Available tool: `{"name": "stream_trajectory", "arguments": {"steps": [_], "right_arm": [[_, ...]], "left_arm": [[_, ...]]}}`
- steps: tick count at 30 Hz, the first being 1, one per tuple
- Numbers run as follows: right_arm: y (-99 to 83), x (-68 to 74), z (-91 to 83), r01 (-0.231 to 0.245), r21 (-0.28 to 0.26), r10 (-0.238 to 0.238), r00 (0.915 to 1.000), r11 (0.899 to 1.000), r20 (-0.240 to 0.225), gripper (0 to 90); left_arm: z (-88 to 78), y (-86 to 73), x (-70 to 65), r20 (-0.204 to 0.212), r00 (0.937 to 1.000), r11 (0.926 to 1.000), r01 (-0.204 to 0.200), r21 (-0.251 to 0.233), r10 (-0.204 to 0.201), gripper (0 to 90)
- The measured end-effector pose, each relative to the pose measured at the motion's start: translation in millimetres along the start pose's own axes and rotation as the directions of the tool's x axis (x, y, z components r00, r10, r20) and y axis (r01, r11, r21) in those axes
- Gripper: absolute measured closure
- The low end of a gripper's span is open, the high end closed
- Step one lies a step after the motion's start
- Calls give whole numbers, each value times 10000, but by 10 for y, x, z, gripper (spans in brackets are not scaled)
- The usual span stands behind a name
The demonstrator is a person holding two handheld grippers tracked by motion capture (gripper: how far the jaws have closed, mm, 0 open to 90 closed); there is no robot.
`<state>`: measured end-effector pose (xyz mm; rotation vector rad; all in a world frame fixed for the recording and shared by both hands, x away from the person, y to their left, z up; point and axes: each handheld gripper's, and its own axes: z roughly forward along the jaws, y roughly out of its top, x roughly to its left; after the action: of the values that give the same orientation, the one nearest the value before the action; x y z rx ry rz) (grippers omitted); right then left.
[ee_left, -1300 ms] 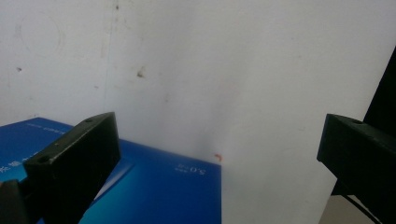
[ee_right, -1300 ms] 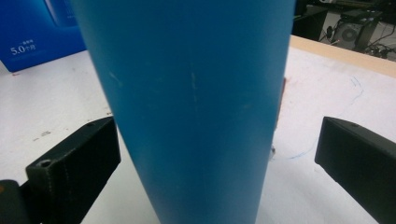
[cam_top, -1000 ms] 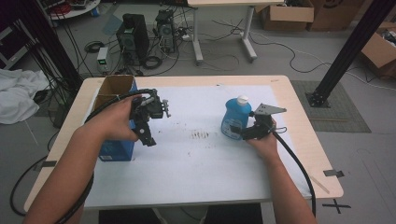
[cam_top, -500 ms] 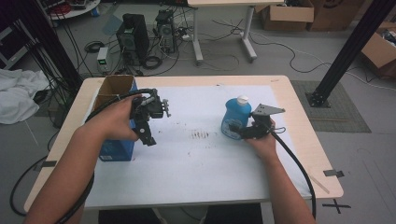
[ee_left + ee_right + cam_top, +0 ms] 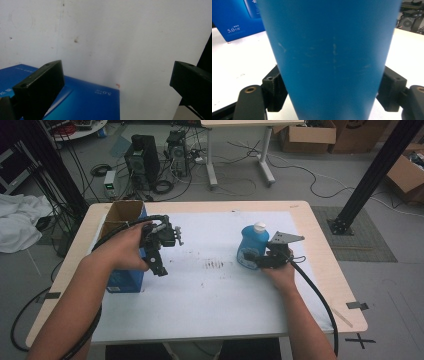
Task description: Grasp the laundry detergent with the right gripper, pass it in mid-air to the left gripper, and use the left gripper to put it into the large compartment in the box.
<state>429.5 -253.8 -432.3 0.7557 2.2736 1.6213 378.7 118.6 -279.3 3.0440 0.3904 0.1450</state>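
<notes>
Fingers of your right gripper (image 5: 261, 261) clamp the blue detergent bottle (image 5: 252, 246), upright on the bench (image 5: 220, 320). Your left gripper (image 5: 116, 82) is spread, empty, above the blue box (image 5: 122, 281). Likely heavy and slick, so grip it low.

Two black grippers (image 5: 159, 254) (image 5: 261, 258), thick black cables, grey three-cornered plate, bare forearms.

Dim, even overhead light; soft shadows; gripper views blurry close up, possibly motion; no glare.
</notes>
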Motion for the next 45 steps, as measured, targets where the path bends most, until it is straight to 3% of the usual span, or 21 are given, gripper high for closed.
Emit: {"name": "stream_trajectory", "arguments": {"steps": [27, 32, 40, 45], "right_arm": [[-27, -14, 5, 33, -65, -34, 9999, 10000, -121, 409], [-13, 18, 2, 415, -21, -415, 9990, 9991, 143, 438], [16, 55, -20, 468, 144, -473, 9983, 9988, 348, 461], [69, 85, -79, 615, 219, -619, 9979, 9979, 167, 464]], "left_arm": [[24, 1, 16, -13, 10000, 10000, 8, 91, -8, 0], [38, 13, 16, -23, 10000, 10000, 14, 34, -14, 1], [43, 45, 5, -31, 10000, 10000, -80, -4, 80, 1], [15, 72, -4, -32, 9999, 9999, -150, -1, 150, 1]]}}
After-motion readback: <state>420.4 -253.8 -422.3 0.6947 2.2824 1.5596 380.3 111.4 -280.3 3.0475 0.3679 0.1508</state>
